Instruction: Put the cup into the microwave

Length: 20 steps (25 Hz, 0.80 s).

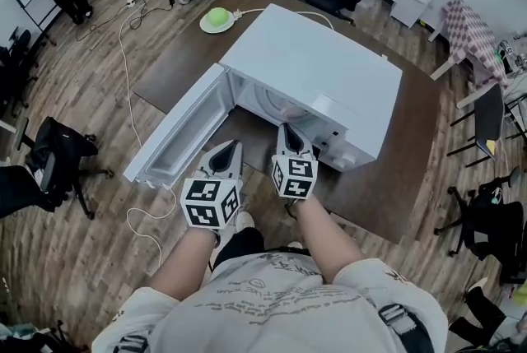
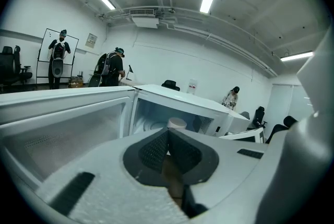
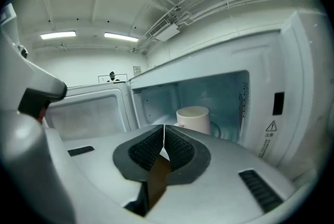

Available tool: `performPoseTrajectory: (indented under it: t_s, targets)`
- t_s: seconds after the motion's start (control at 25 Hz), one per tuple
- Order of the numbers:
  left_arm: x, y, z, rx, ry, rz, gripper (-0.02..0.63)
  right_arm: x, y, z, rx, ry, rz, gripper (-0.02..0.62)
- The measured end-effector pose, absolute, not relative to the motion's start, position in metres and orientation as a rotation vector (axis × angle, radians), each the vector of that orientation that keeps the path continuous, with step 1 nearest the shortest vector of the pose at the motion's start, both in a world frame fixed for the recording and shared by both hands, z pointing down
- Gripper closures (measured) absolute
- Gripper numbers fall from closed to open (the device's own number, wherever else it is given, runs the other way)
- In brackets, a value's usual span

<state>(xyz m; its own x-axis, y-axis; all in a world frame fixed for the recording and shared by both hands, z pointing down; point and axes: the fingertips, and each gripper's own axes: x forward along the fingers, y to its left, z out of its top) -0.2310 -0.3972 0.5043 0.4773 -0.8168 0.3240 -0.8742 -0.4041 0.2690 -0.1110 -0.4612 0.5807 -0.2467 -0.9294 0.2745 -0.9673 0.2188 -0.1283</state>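
Cream-white, the cup [image 3: 193,119] is seen standing upright inside the microwave [image 1: 321,71], within its open cavity. The door [image 1: 177,133] is swung wide open at the microwave's left side in the head view. The right tool [image 3: 164,129] is held just in front of the microwave's opening, its jaws pressed together with nothing between them, apart from the cup. The left tool [image 2: 167,131] is held before the microwave, near the open door, its jaws likewise closed and empty. The microwave is carried by a dark brown bench [image 1: 370,195].
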Motion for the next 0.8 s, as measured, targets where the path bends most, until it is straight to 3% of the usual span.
performPoseTrajectory:
  t_s: [0.52,0.8]
  targets:
    - [-0.156,-0.360,0.451,2.412,-1.465,0.159,0.592,-0.090,-0.383,0.431,1.697,-2.598,0.276,0.580]
    - [-0.123,-0.336,0.437,2.449,-1.485,0.141,0.593,-0.054,-0.346,0.425,1.671,-2.585,0.222,0.581]
